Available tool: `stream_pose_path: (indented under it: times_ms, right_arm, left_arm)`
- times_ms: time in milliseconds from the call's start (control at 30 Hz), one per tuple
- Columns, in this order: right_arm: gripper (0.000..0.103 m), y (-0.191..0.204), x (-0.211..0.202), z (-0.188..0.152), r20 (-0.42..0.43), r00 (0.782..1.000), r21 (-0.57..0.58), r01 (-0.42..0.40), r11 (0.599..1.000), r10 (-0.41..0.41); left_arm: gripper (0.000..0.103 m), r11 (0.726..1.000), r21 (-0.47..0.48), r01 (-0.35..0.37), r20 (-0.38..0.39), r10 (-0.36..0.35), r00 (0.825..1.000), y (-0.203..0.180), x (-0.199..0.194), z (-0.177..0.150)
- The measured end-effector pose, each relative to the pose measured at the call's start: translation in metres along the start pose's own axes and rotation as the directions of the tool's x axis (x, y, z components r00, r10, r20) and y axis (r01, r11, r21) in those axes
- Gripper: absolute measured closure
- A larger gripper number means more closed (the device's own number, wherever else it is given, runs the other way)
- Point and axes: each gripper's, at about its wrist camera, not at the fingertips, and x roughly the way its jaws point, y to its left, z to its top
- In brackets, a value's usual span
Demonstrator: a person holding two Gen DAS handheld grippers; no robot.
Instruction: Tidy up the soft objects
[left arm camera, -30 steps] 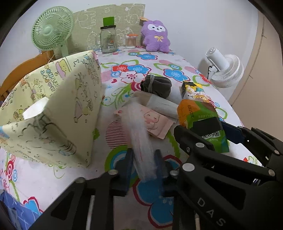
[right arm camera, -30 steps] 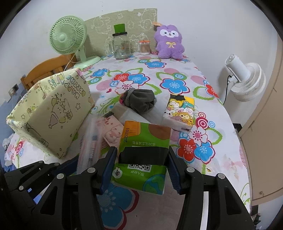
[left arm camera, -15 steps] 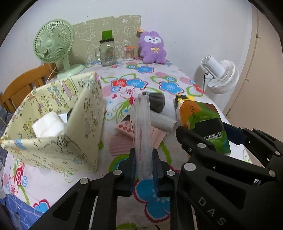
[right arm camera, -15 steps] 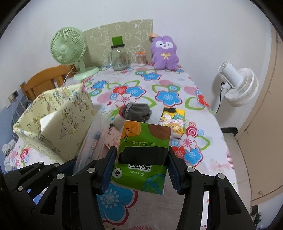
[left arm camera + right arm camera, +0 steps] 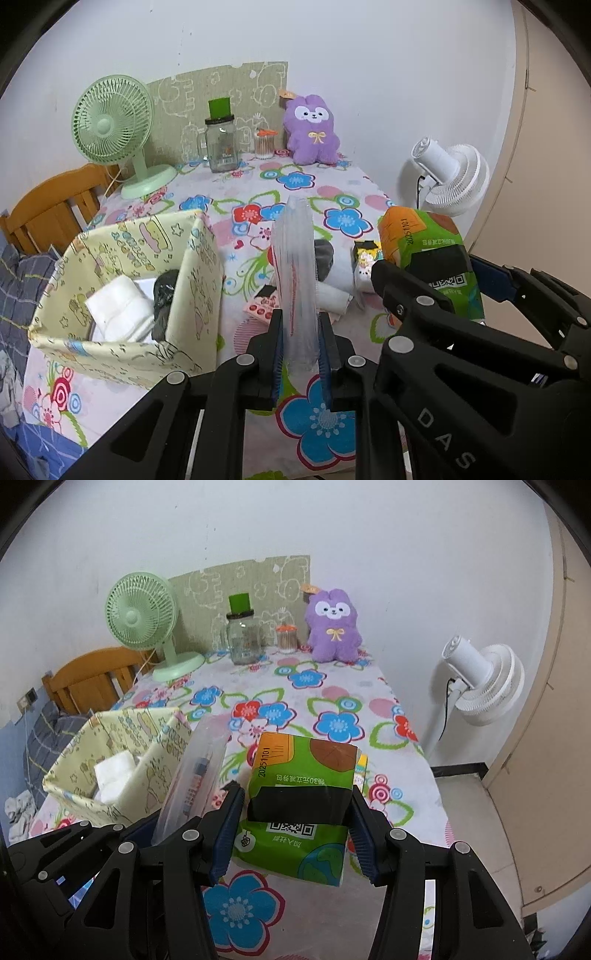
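My left gripper [image 5: 301, 332] is shut on a clear plastic pouch [image 5: 295, 273] and holds it upright above the table, right of the yellow fabric box [image 5: 122, 258]. The pouch also shows in the right wrist view [image 5: 195, 775]. The box holds white folded cloth [image 5: 118, 310] and a dark item [image 5: 164, 291]. My right gripper [image 5: 295, 812] is shut on a green tissue pack [image 5: 299, 805], lifted off the table; the pack also shows in the left wrist view [image 5: 432, 258]. A grey sock bundle [image 5: 325, 254], white cloth [image 5: 336, 288], pink packet [image 5: 262, 304] and cartoon tissue pack [image 5: 364, 260] lie on the table.
A green desk fan [image 5: 112, 122], glass jar [image 5: 221, 144], cotton-swab jar [image 5: 264, 144] and purple plush [image 5: 313, 129] stand at the table's far edge. A white floor fan [image 5: 450, 173] stands to the right. A wooden chair [image 5: 48, 210] is at the left.
Both grippers have risen and pulled back from the table with their loads. The pouch now stands upright in the left gripper. The box's inside has come into view.
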Motion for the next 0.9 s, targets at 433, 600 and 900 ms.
stream_pose_path:
  times_ms: [433,600,900]
  right_arm:
    - [0.045,0.004,-0.024,0.026,0.061,0.998,0.017,0.018,1.0,-0.019]
    - [0.045,0.01,-0.027,0.032,0.071,0.997,0.012,0.02,1.0,-0.021]
    - [0.045,0.032,-0.023,0.042,0.088,0.996,-0.005,-0.002,1.0,0.003]
  left_arm:
    - [0.088,1.0,0.022,-0.004,0.063,0.002,0.998,0.003,-0.023,0.025]
    - [0.088,1.0,0.016,-0.012,0.074,0.011,0.997,0.009,-0.028,0.029]
    - [0.088,0.999,0.007,-0.035,0.082,0.034,0.996,0.032,-0.032,0.035]
